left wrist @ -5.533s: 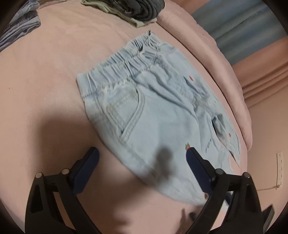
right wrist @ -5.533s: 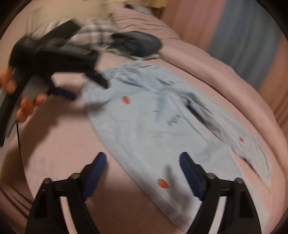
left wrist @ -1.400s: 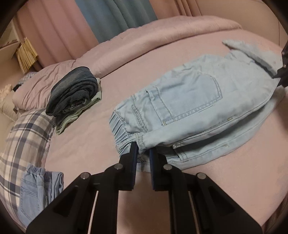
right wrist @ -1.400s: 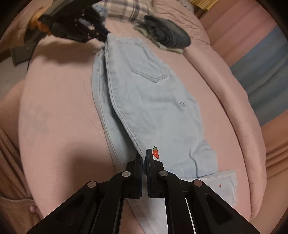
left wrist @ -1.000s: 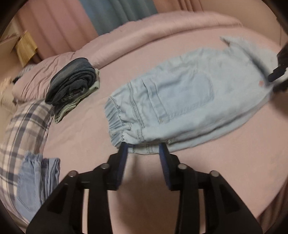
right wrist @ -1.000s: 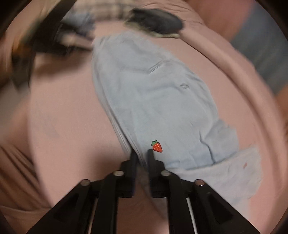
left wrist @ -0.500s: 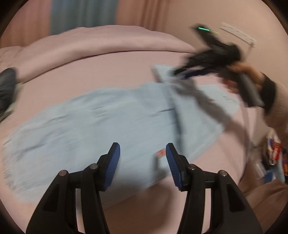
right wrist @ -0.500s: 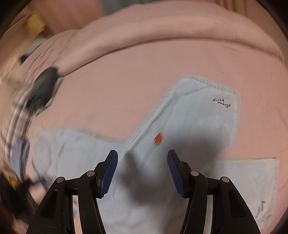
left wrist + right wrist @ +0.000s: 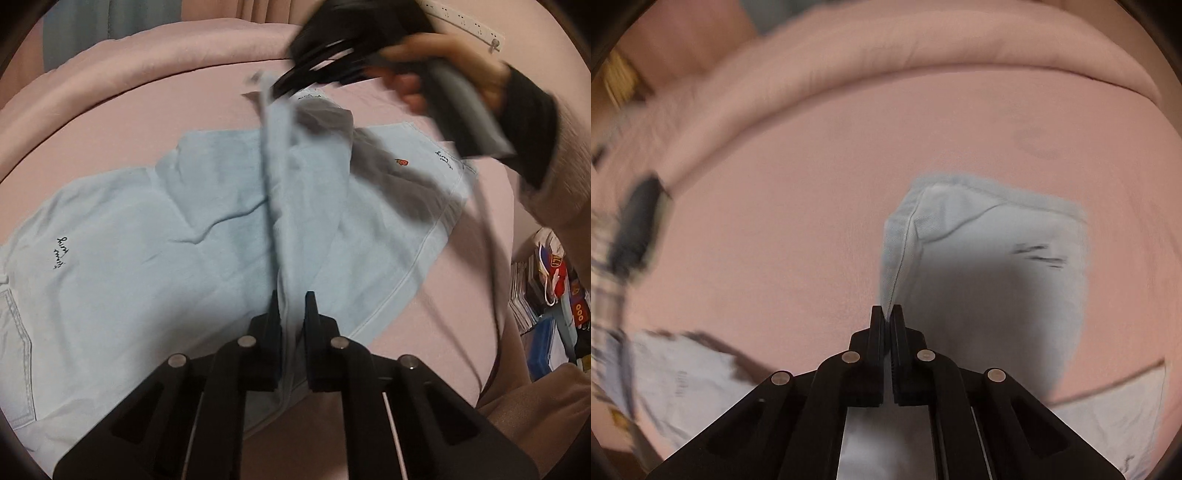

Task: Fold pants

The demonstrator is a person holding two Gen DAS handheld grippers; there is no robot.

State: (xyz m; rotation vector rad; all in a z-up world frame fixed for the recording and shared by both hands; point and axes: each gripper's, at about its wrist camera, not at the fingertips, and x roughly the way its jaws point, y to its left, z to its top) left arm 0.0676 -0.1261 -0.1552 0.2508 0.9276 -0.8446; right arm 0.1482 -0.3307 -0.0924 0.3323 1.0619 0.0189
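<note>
We clamp the left tool (image 9: 291, 306) on a raised fold of the pants (image 9: 147, 240), which lie on the bed (image 9: 147, 96) ahead. We clamp the right tool (image 9: 887, 314) on a lifted leg hem beyond it.

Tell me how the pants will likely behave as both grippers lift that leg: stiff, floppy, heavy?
Probably floppy: between the left gripper and right gripper the pants hang in a soft ridge, creased. Likely light, since a thin pinched edge carries the leg. It may sag or slide, so the fold could land crooked on the bed.
</note>
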